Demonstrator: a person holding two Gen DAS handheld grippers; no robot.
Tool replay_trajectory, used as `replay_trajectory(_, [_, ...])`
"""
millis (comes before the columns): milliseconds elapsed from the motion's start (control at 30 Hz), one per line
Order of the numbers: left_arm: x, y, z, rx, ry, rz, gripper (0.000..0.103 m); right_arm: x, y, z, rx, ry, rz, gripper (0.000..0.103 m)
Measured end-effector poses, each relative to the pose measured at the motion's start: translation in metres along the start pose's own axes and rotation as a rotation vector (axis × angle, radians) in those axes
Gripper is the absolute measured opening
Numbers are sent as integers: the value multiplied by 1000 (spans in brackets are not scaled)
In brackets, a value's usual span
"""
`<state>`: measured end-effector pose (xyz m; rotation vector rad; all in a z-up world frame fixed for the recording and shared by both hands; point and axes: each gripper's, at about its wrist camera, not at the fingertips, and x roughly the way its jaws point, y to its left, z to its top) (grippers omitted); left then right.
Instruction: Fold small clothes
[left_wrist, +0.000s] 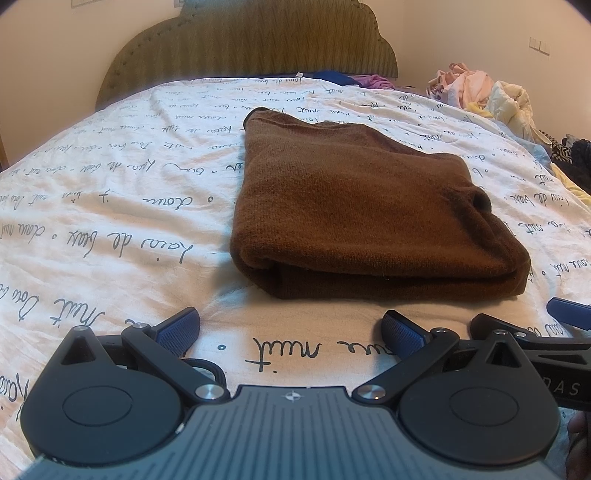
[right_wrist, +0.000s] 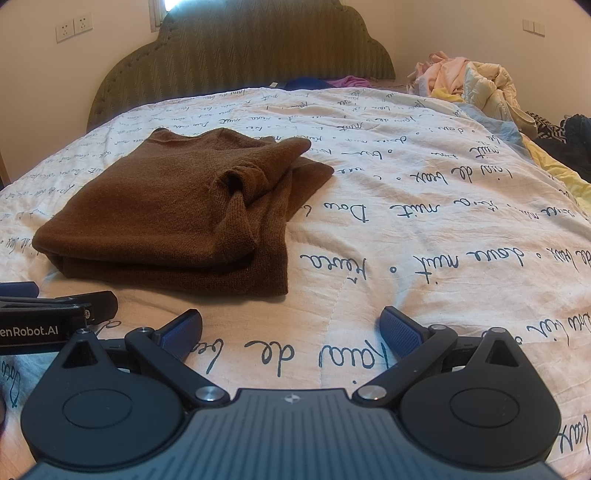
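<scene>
Brown knitted sweater (left_wrist: 354, 218), folded into a thick rectangle, lies flat on the white quilted bedspread printed with cursive script (left_wrist: 110, 206). Nearer than the sweater, the left gripper (left_wrist: 291, 328) and right gripper (right_wrist: 291, 325) hover just short of its front edge, blue-padded fingers (right_wrist: 400, 328) spread wide, gripping nothing. Beyond the sweater stands the olive scalloped upholstered headboard (right_wrist: 258, 48); to its right, a heap of pale crumpled garments (right_wrist: 469, 81)
</scene>
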<state>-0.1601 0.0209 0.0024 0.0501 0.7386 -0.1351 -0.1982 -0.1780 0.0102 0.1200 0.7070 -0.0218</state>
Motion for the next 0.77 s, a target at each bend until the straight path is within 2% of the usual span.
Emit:
replay_trajectory(433, [0, 0, -1, 3, -1, 1, 103, 0, 0, 0, 0, 0, 0, 103])
replay_trajectory(700, [-6, -1, -4, 25, -36, 25, 103, 0, 0, 0, -1, 0, -1, 103])
replay_trajectory(767, [-10, 4, -2, 31, -17, 11, 103, -1, 0, 1, 1, -3, 1, 103])
